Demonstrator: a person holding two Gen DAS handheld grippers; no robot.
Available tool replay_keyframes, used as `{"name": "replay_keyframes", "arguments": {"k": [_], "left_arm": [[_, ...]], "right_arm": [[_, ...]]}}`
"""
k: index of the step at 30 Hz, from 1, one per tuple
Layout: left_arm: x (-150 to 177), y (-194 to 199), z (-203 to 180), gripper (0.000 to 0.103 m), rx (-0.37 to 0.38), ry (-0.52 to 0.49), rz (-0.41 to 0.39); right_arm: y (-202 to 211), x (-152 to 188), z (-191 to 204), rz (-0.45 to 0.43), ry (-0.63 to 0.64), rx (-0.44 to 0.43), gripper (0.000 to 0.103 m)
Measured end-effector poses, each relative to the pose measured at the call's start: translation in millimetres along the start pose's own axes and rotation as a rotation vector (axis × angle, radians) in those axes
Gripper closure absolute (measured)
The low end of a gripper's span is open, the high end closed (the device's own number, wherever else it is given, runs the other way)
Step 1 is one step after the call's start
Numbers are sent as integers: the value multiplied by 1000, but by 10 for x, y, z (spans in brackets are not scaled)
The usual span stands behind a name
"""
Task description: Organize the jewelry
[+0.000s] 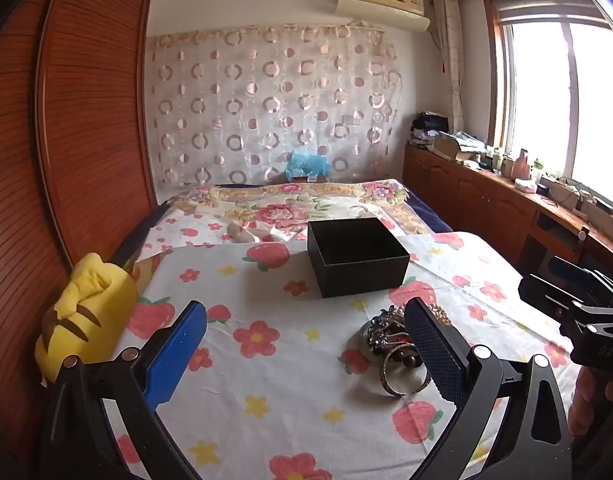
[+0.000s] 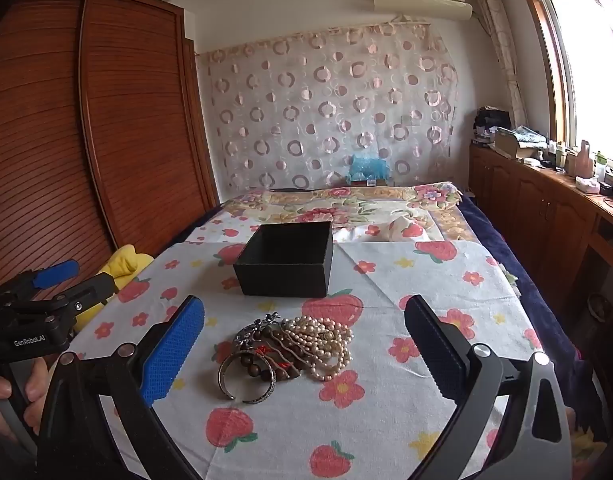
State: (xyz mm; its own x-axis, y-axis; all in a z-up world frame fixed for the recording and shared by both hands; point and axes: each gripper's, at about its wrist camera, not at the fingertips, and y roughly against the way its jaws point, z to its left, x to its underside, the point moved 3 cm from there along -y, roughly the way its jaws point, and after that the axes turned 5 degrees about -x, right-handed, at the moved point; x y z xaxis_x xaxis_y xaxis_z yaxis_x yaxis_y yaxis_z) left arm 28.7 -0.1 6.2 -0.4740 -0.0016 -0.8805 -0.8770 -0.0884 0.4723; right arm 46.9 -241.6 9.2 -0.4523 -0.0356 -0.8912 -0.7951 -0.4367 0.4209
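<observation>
Your left tool point(image 1: 306, 344) hangs with its fingers wide apart over the strawberry-print bedsheet point(image 2: 426, 280). The heap of pearl necklaces, wooden beads and metal bangles point(image 2: 294, 350) lies just before the open black cardboard box point(image 2: 286, 260), between your right tool point(image 2: 304, 342)'s spread fingers.

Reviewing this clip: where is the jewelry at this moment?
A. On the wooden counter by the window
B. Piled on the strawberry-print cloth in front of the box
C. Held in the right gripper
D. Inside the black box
B. The pearl necklace, wooden bead bracelet and metal bangle lie heaped on the strawberry-print cloth, nearer the cameras than the open black box, with both grippers open and holding nothing.
</observation>
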Motion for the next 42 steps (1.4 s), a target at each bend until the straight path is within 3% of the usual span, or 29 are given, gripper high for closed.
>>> {"name": "replay_keyframes", "arguments": {"k": [36, 42], "left_arm": [[-62, 73, -83, 7, -1, 3, -8], [-276, 216, -319, 7, 19, -14, 41]], "right_arm": [[9, -7, 17, -5, 5, 1, 2], [-12, 24, -1, 6, 9, 2, 2]]}}
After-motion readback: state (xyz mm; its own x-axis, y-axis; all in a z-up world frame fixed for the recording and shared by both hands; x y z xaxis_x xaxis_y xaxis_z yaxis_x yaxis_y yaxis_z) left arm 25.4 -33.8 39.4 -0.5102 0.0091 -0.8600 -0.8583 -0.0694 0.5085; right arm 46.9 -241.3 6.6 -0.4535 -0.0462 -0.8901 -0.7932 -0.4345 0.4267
